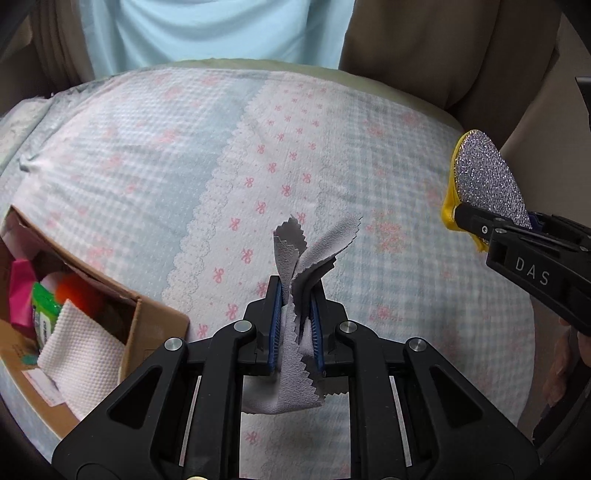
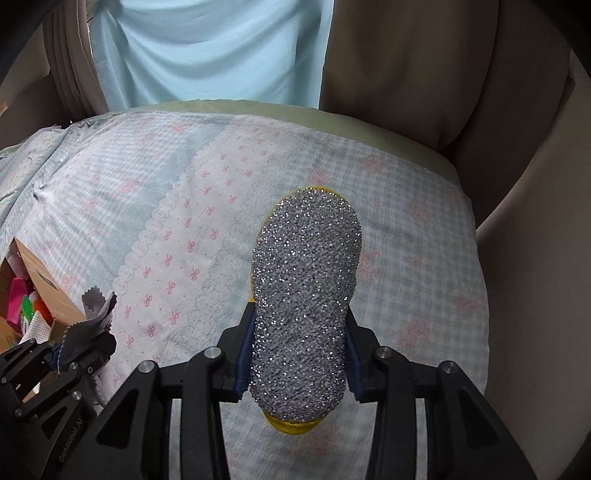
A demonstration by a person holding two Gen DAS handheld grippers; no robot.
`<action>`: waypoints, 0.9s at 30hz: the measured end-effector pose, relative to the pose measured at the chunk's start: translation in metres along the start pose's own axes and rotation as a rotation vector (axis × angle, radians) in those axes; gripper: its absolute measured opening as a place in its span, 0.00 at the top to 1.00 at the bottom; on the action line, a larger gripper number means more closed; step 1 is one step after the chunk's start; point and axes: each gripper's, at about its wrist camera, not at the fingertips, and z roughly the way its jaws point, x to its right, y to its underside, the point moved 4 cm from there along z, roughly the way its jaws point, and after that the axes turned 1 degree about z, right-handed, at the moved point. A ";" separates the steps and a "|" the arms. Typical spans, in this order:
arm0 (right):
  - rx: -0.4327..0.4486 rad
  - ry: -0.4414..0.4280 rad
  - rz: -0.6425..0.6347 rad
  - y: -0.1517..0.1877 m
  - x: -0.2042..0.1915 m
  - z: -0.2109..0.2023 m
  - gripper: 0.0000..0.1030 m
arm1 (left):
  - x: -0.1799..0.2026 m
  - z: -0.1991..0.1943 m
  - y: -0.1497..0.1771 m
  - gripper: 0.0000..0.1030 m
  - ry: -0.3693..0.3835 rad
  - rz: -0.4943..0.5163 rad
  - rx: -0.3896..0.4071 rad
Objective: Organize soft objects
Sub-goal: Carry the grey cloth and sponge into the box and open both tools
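Note:
My left gripper (image 1: 297,291) is shut on a grey cloth (image 1: 295,347) with zigzag edges, held above the bed; it also shows in the right wrist view (image 2: 94,314). My right gripper (image 2: 299,314) is shut on an oval scouring sponge (image 2: 306,295) with a silver glitter face and yellow back, held above the bed. In the left wrist view the sponge (image 1: 487,181) and right gripper (image 1: 476,225) are at the right. A cardboard box (image 1: 147,325) at the lower left holds a white textured cloth (image 1: 79,343), a green pack and pink and orange items.
The bed cover (image 1: 184,166) is blue-white checked with a pink bow strip. A light blue curtain (image 1: 221,33) and brown curtain (image 1: 443,48) hang behind the bed. The box also shows at the left in the right wrist view (image 2: 44,291).

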 end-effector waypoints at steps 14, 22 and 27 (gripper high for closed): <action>0.063 -0.070 0.002 -0.010 -0.091 -0.183 0.64 | -0.066 -0.191 -0.045 0.88 0.066 -0.001 0.128; 0.039 -0.151 0.027 -0.001 -0.189 -0.201 0.64 | -0.162 -0.227 -0.041 0.88 0.032 -0.003 0.099; -0.017 -0.167 0.068 0.004 -0.247 -0.185 0.64 | -0.227 -0.213 -0.034 0.88 0.041 0.022 0.020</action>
